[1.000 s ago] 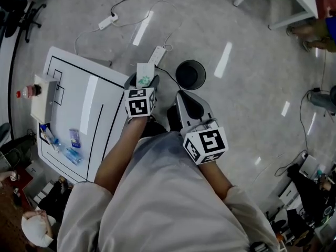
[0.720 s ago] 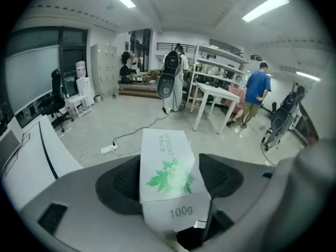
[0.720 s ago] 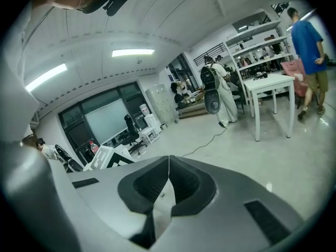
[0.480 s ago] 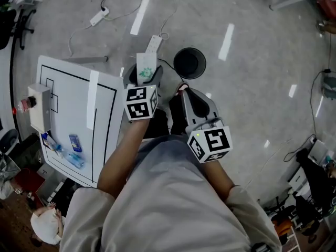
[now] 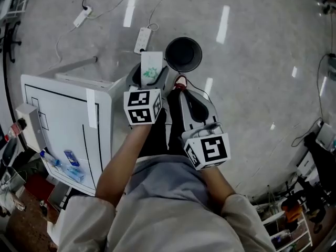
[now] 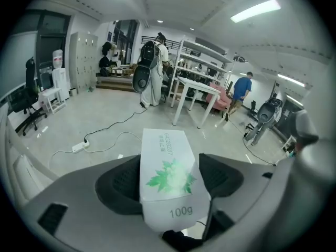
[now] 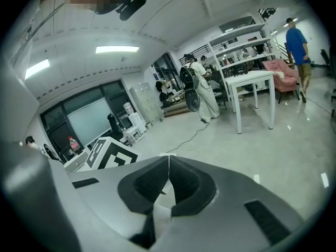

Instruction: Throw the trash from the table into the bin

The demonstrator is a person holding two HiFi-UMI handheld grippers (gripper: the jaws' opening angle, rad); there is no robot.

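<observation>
My left gripper (image 5: 150, 70) is shut on a white carton (image 5: 151, 69) with a green leaf print, also seen in the left gripper view as the carton (image 6: 168, 177) clamped between the dark pads (image 6: 124, 185). It hangs just left of the round black bin (image 5: 183, 53) on the floor. My right gripper (image 5: 180, 84) is shut with nothing between its jaws; in the right gripper view its tips (image 7: 168, 158) meet. On the white table (image 5: 63, 125) at the left lie blue wrappers (image 5: 71, 158) near the front edge.
A white box (image 5: 30, 126) stands on the table's left side. Power strips (image 5: 142, 40) and cables lie on the grey floor beyond the bin. White tables, shelves and people (image 6: 152, 67) stand farther off in the room.
The view has shifted from the table toward the bin. Both grippers have moved forward and down; the left one with the carton is now right beside the bin. The right stays shut.
</observation>
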